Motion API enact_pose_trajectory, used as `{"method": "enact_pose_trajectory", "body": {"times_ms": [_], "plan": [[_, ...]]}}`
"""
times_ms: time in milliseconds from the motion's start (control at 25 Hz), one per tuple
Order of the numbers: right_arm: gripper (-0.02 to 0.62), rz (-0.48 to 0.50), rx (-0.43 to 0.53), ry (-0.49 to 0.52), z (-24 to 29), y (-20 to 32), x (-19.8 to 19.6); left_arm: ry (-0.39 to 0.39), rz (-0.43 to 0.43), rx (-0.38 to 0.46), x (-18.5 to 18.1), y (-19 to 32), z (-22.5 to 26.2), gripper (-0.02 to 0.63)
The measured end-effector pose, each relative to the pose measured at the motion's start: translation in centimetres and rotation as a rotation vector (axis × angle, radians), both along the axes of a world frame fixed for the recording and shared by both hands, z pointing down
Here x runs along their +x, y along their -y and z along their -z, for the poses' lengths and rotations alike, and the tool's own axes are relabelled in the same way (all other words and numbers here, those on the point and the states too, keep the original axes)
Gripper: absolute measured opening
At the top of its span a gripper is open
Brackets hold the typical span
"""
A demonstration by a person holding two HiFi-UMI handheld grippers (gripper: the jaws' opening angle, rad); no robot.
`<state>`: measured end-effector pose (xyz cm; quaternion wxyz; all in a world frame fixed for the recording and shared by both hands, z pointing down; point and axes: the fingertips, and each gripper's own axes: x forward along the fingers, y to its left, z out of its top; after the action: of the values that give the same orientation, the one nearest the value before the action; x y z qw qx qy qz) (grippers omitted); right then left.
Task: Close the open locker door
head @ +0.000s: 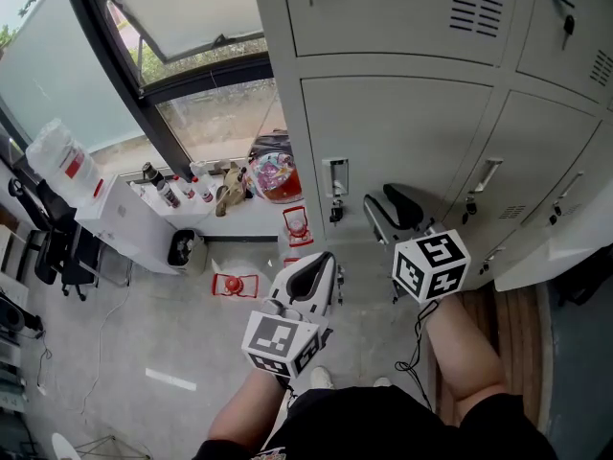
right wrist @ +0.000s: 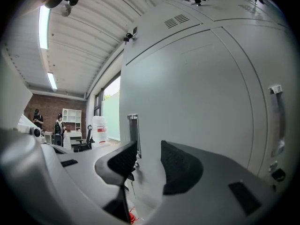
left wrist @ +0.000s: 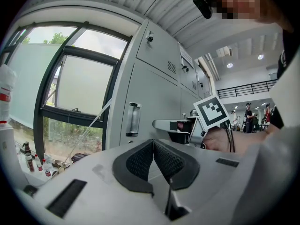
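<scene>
In the head view the locker door (head: pixel 402 142) is filling the upper centre, with its handle (head: pixel 335 186) near its left edge. The right gripper (head: pixel 388 211) is hovering just in front of the door's lower part and hiding its bottom edge. Whether the door is sitting flush or slightly ajar is hard to make out. In the right gripper view the jaws are standing well apart, gripping nothing, with only the door's bare face showing between them. The left gripper (head: pixel 314 268), at lower centre, is pointing toward the lockers, its jaws meeting at the tips and empty. A pale panel (head: pixel 560 247) at the right edge is running out of frame and cannot be identified.
</scene>
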<state>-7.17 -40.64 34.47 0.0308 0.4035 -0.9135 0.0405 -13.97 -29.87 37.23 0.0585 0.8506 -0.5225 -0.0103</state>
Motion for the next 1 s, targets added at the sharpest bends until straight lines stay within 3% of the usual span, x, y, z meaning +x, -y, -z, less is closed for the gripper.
{"method": "enact_pose_trajectory", "body": {"times_ms": [400, 600, 1000], "plan": [[0.171, 0.029, 0.008, -0.005, 0.3, -3.5, 4.9, 0.017, -0.01, 0.021, 5.3, -2.0, 1.2, 0.017], [0.054, 0.033, 0.018, -0.008, 0.5, -5.6, 7.3, 0.024, -0.008, 0.032, 7.9, -3.6, 1.5, 0.018], [0.054, 0.12, 0.033, -0.043, -0.6, -11.0, 10.8, 0.02, 0.054, 0.019, 12.1, -7.8, 0.6, 0.017]]}}
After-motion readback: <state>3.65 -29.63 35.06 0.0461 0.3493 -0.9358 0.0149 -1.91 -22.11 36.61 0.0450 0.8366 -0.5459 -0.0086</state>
